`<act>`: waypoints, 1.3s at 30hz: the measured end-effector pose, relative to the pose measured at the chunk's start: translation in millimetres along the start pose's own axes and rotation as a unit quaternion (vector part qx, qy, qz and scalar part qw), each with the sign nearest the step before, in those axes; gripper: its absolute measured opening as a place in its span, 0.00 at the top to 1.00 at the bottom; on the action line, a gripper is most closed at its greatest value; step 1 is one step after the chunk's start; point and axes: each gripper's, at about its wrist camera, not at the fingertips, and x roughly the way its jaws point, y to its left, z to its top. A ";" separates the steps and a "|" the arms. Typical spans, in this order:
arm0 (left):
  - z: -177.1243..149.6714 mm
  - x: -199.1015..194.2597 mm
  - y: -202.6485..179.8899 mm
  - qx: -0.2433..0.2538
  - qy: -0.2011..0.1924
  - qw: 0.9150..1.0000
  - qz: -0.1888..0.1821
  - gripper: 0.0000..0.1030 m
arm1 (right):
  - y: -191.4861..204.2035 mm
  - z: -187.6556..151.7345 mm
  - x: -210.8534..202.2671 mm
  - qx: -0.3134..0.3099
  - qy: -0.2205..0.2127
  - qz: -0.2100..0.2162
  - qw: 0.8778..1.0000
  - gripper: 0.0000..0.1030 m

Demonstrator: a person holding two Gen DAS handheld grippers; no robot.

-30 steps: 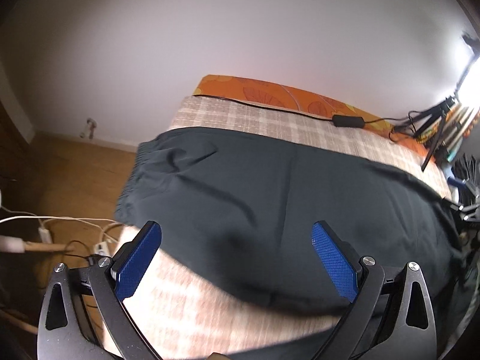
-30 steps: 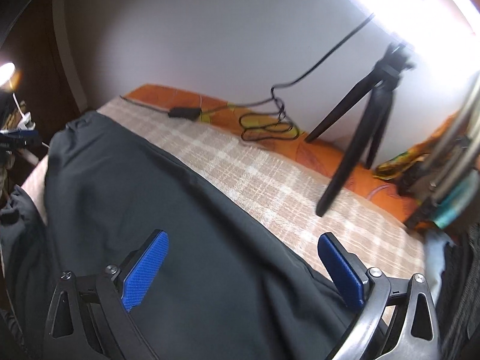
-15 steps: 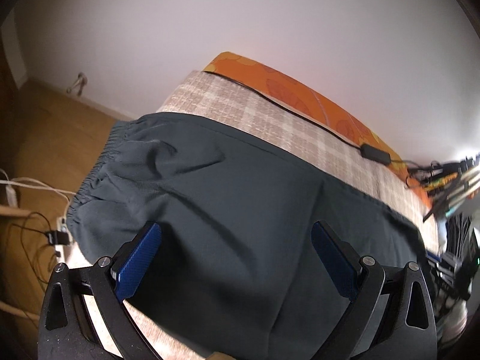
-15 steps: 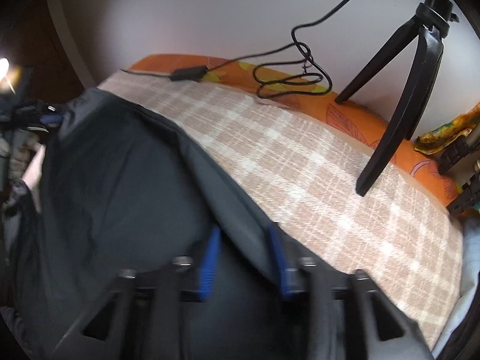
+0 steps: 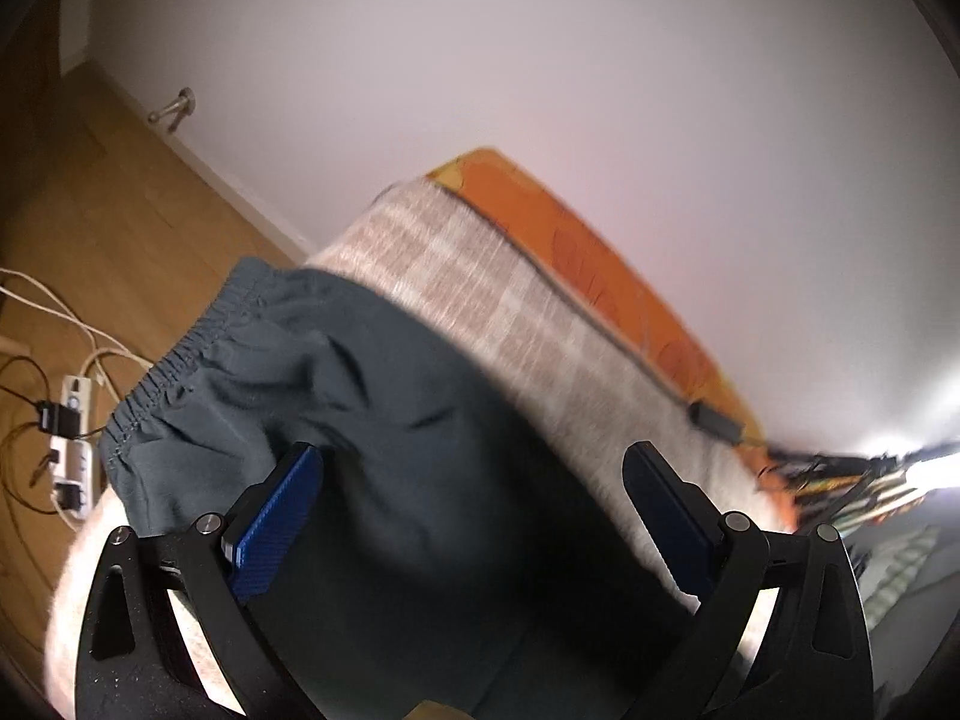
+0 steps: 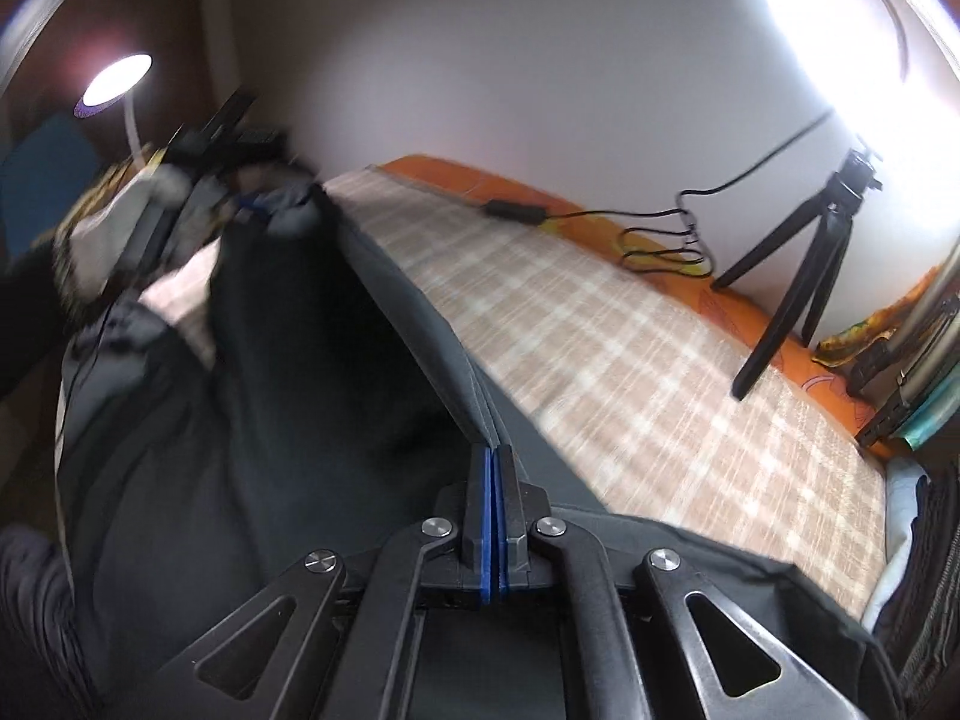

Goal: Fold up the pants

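The dark grey pants [image 5: 420,450] lie spread across a checked beige blanket [image 5: 510,324] on the bed, and both tools hang over them, tilted downward. The left gripper [image 5: 474,516] has its two blue pads [image 5: 276,516] standing wide apart, nothing pinched; the cloth passes under the gap between them, and the gathered elastic waistband [image 5: 174,372] sits just beyond and to the outside of the left-hand pad, slumping over the bed's edge. Further out on that side, down on the wooden floor [image 5: 120,228], a white power strip [image 5: 75,450] trails its cables. Ahead of this tool, past the blanket, runs an orange patterned sheet [image 5: 576,234] against the white wall. The right gripper [image 6: 491,468] has its pads pressed flat together, and a raised ridge of the pants fabric [image 6: 432,324] runs straight away from the tips; the fold seems to enter between the pads, so it looks clamped on the edge of the pants. To the outer side of that ridge the checked blanket lies bare, with a black tripod [image 6: 804,252] standing on the orange sheet far ahead and a looped black cable [image 6: 660,240] beside it. To the inner side the pants fall away dark and slack, and a lit lamp [image 6: 117,78] glows in the far corner.
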 end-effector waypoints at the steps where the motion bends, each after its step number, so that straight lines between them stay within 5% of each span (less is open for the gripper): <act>1: 0.9 -0.4 -0.6 -0.001 -0.002 1.000 0.004 0.03 | 7.9 -5.5 -1.0 -0.012 0.008 0.002 1.000 1.00; 6: -1.0 16.5 3.5 -0.013 0.031 0.999 0.035 0.04 | 21.9 -21.1 -5.8 -0.037 0.018 -0.002 0.999 1.00; 13: -4.1 17.0 4.3 -0.021 0.000 0.998 0.063 0.18 | 41.8 -33.1 -19.9 -0.064 0.017 0.006 0.998 1.00; 16: -10.3 19.1 -2.1 0.027 -0.022 0.997 0.075 0.42 | 55.0 -38.2 -23.6 -0.087 0.017 0.002 0.996 1.00; 18: -15.3 18.8 0.5 0.047 -0.035 0.996 0.062 0.81 | 58.4 -39.5 -22.9 -0.093 0.017 -0.003 0.995 1.00; 19: -16.9 19.4 4.5 0.043 -0.035 0.997 0.047 0.88 | 59.5 -39.5 -22.8 -0.094 0.017 -0.003 0.995 1.00; 26: -22.8 3.0 12.6 0.062 -0.072 0.995 0.003 0.97 | 54.1 -30.6 -38.4 -0.079 -0.009 -0.024 0.997 1.00; 39: -52.5 -94.7 25.1 0.087 -0.132 0.986 -0.054 0.98 | 70.6 -24.4 -92.1 -0.083 -0.044 -0.062 0.994 1.00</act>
